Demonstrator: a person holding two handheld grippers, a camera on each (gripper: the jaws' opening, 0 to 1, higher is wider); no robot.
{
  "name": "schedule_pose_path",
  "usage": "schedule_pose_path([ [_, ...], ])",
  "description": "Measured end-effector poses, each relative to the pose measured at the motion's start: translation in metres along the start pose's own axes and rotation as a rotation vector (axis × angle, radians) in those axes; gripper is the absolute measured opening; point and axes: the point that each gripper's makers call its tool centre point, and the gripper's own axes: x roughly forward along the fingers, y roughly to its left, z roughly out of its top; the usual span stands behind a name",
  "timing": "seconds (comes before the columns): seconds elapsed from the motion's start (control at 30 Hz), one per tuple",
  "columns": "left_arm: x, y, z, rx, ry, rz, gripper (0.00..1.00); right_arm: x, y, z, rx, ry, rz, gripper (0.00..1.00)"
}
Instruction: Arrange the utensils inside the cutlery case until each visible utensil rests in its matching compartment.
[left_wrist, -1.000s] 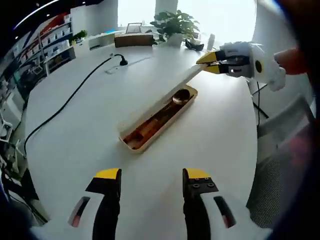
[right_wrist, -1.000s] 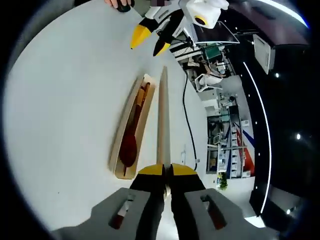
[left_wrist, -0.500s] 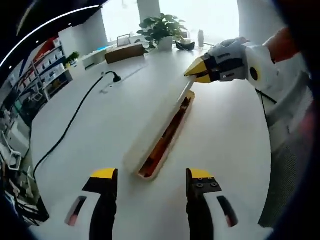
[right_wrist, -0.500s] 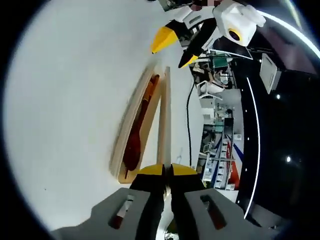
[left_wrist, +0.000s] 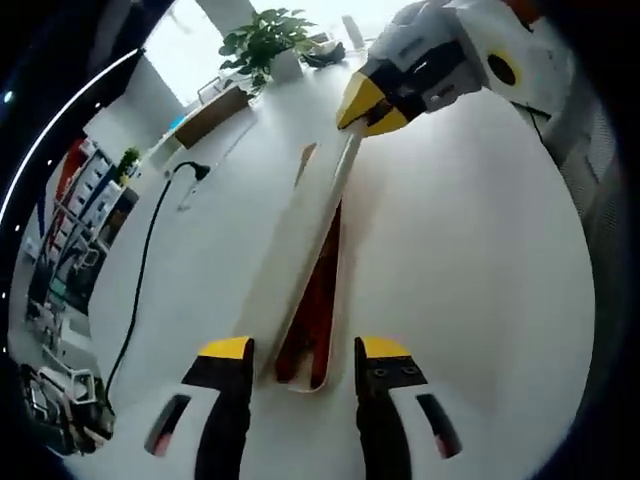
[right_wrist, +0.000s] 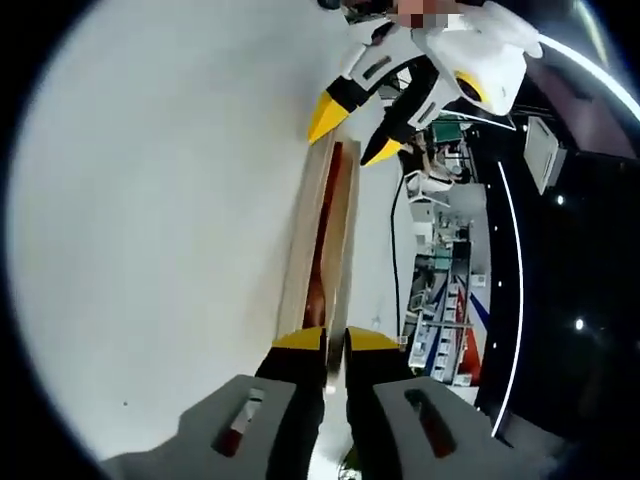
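1. Two yellow-tipped jaws of the left tool (left_wrist: 303, 350) stand apart, holding nothing, on either side of the near end of the cutlery case (left_wrist: 312, 300) on the white surface (left_wrist: 470, 250). The right tool (left_wrist: 365, 103) pinches the far end of the lid (left_wrist: 300, 235).
2. One reddish utensil (right_wrist: 322, 240) lies inside the case. The right tool (right_wrist: 334, 340) is closed on the lid (right_wrist: 345, 250); the left tool (right_wrist: 350, 125) is at the far end, jaws apart.
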Motion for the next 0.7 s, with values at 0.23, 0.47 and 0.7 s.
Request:
schedule_pose_path([
  [0.23,0.0,0.007,-0.001,0.028,0.0,0.039,0.36,0.001,0.019,0.001,-0.007,-0.02,0.051,0.11],
  [0.47,0.0,0.008,0.002,0.046,-0.004,0.036,0.35,0.003,0.036,0.001,0.083,-0.04,0.155,0.17],
  [0.7,-0.001,0.007,0.003,0.107,-0.001,0.027,0.34,0.001,0.026,-0.004,0.396,-0.033,0.204,0.13],
])
